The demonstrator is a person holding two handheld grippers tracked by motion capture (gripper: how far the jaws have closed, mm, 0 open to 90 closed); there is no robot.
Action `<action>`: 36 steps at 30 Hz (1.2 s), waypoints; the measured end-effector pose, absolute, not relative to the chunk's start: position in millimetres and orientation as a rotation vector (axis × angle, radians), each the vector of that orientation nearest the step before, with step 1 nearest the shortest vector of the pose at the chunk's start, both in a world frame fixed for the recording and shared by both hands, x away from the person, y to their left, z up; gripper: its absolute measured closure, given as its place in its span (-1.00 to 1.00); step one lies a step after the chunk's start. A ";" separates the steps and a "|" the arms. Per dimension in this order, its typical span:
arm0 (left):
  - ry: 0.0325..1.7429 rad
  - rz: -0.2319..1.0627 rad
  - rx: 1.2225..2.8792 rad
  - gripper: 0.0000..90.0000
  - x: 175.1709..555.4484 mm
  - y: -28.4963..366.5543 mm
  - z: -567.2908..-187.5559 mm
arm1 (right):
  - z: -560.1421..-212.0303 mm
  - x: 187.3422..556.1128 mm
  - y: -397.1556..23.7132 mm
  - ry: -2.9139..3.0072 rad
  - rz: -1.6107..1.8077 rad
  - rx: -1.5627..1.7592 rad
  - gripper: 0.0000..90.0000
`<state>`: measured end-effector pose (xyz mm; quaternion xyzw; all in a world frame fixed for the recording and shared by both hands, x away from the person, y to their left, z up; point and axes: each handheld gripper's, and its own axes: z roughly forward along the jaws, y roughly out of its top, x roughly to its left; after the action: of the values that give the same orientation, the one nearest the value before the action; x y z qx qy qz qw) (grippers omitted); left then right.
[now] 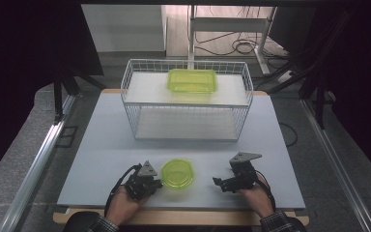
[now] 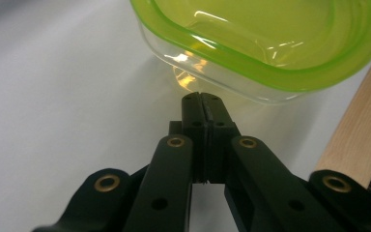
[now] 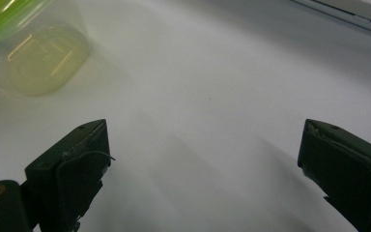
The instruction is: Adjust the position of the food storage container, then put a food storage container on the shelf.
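While resting low on the grey table (image 1: 101, 159) near its front edge, left gripper (image 1: 155, 184) with jaws pressed fully together and nothing between them, tips pointing at the small round green-lidded container (image 1: 178, 173) just beside it. In the left gripper view, closed tips (image 2: 202, 96) just short of that container's clear wall (image 2: 207, 67), touching or not impossible to tell. Right gripper (image 1: 217, 182) on the other side of the container, a little apart from it, jaws spread wide and empty over bare tabletop. In the right gripper view, container (image 3: 38, 58) off at the upper left. Farther back, white wire basket (image 1: 140, 82) with a larger rectangular green-lidded box (image 1: 192, 80) on its upper shelf
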<state>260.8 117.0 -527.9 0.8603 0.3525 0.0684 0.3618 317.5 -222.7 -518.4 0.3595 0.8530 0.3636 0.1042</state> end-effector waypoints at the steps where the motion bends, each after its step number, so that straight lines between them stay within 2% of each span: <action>1: 0.900 0.174 2.216 1.00 260.4 115.3 -528.4 | -518.5 317.4 -222.5 2.516 1.071 1.058 -0.89; 4: 0.894 0.215 2.225 0.85 258.5 117.0 -527.6 | -518.7 317.2 -222.0 2.519 1.070 1.055 -0.89; 9: 0.937 0.334 2.218 -0.05 255.0 131.3 -525.5 | -518.5 317.5 -223.4 2.513 1.083 1.063 -0.89; 13: 0.941 0.341 2.197 -0.55 254.1 138.0 -525.6 | -517.8 317.7 -224.2 2.509 1.098 1.070 -0.89; 16: 0.947 0.337 2.172 -0.75 254.9 141.1 -525.8 | -515.4 317.4 -225.1 2.496 1.116 1.072 -0.89; 23: 0.930 0.361 2.134 -0.90 253.0 151.2 -526.3 | -510.5 317.3 -227.0 2.448 1.153 1.103 -0.95; 36: 0.951 0.425 2.098 -0.93 246.4 169.1 -524.3 | -491.9 315.5 -213.0 2.461 1.270 1.130 -0.96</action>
<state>246.4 169.1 -524.3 0.8250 0.3741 0.1670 0.3892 315.5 -213.0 -491.9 0.3767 0.8205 0.4233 0.0751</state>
